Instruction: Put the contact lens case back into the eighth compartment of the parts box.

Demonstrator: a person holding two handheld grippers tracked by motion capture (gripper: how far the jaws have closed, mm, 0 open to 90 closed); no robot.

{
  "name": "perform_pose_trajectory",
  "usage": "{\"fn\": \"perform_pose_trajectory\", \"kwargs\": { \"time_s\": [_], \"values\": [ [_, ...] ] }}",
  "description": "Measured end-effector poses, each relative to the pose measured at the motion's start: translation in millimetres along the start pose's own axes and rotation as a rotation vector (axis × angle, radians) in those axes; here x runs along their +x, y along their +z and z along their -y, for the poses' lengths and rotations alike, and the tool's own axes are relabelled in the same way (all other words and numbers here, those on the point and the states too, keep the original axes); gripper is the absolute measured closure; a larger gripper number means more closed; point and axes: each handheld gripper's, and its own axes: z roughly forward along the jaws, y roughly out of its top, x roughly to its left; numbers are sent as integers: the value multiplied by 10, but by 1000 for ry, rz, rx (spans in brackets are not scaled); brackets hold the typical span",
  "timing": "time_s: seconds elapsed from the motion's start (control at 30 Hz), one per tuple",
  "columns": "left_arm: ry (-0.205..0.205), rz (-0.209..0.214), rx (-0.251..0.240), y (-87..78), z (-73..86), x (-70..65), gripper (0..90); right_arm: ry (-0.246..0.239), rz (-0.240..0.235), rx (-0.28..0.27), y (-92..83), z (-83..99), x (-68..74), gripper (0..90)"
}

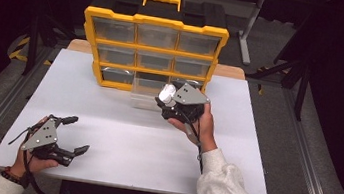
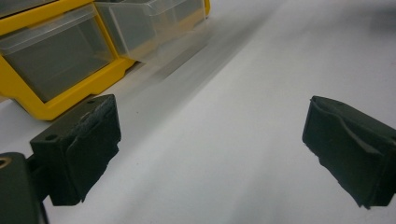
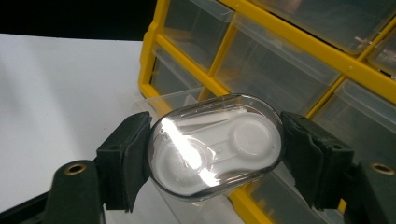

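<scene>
Left gripper (image 1: 72, 134): low over the counter (image 1: 129, 137), jaws spread wide, nothing between.
Right gripper (image 3: 215, 151): jaws clamped on a clear oval case (image 3: 215, 145), raised before the yellow drawer cabinet (image 1: 153, 49).
Step, judged: stowing the case.
Next: lower into the pulled-out drawer (image 1: 146, 93) just beyond the jaws.
Obstruction: none apparent.

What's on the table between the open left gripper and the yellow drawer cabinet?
Nothing: in the high view, bare white table separates the left gripper from the yellow drawer cabinet.
</scene>
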Motion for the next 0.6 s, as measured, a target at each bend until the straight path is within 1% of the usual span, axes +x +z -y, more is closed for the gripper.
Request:
{"fn": "perform_pose_trajectory", "kwargs": {
  "time_s": [0.17,0.23,0.37,0.6],
  "values": [
    [-1,1,-1,-1,0,1,53,3,31,9,88,-44,-90,284],
    [-2,2,-2,-2,0,1,53,9,35,10,124,-58,-115,284],
    [-2,1,-4,-5,1,1,54,5,49,20,197,-72,-128,284],
    [-2,2,-5,-9,2,4,54,25,56,47,360,-52,-144,284]
  ]
}}
